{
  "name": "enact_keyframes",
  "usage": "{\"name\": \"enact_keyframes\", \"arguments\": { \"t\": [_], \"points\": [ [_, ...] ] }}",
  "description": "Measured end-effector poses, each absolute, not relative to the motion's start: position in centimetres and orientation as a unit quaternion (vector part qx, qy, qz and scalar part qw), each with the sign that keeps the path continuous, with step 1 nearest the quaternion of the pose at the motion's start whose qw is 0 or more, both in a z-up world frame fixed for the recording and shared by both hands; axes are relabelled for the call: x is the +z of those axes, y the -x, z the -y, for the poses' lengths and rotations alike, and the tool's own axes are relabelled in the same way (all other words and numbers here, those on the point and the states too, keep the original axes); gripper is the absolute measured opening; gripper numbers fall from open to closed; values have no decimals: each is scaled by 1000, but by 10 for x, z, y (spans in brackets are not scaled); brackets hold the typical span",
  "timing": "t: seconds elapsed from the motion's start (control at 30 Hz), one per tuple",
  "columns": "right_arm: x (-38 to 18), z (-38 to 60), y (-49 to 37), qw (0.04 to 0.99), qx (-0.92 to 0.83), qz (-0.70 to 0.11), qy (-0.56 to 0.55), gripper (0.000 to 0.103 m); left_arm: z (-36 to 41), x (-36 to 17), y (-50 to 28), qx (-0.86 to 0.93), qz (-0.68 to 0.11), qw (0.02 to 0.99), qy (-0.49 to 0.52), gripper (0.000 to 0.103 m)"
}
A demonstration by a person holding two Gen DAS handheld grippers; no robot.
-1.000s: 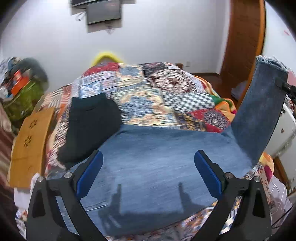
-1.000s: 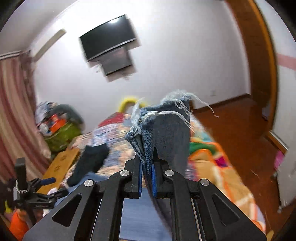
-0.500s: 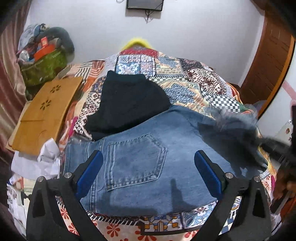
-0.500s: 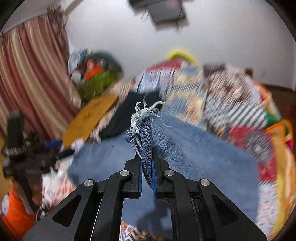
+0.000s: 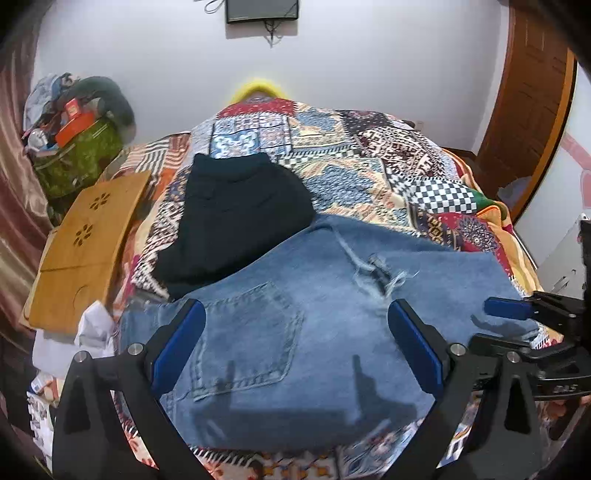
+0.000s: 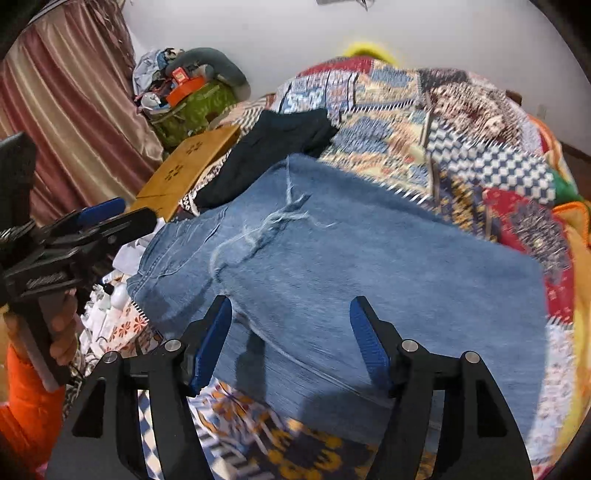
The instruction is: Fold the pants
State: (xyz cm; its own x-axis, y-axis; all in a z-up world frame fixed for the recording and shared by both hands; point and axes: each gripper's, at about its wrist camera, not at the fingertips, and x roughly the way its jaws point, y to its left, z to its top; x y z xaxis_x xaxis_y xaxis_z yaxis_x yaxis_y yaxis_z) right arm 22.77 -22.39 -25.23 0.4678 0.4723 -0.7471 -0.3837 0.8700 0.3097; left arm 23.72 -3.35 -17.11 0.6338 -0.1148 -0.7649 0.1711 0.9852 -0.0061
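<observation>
text: none legible | orange box (image 5: 75, 122) on the clutter pile left of the bed: printing too small and blurred to read | wall screen (image 5: 262, 10) above the bed: dark, no characters | patchwork quilt (image 5: 369, 147): patterns only, no lettering

Bright, even room light; my tongs throw soft shadows onto the jeans (image 5: 303, 332), the fisheye bends the walls, dark corners, and the right view smears with blur
</observation>
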Motion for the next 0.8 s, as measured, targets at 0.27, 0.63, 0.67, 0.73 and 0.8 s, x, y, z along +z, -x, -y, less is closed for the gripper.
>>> {"name": "enact_keyframes", "arguments": {
  "t": [0.27, 0.63, 0.67, 0.73, 0.8],
  "points": [
    [-225, 298, -225, 890, 200, -408, -52, 63, 89, -180, -272, -103, -436, 892, -59, 100],
    [-304, 336, -268, 842, 156, -512, -72, 63, 145, -248, -303, -82, -483, 853, -181, 100],
    [-308, 335, -267, 842, 159, -511, -69, 63, 146, -248, -298, -80, -473, 856, -191, 101],
    [-306, 331, -260, 854, 160, -492, -55, 64, 147, -248, -293, -78, -465, 857, -207, 101],
    [-305, 330, -256, 854, 163, -491, -54, 64, 147, -248, -288, -78, -461, 858, -214, 101]
  ]
}}
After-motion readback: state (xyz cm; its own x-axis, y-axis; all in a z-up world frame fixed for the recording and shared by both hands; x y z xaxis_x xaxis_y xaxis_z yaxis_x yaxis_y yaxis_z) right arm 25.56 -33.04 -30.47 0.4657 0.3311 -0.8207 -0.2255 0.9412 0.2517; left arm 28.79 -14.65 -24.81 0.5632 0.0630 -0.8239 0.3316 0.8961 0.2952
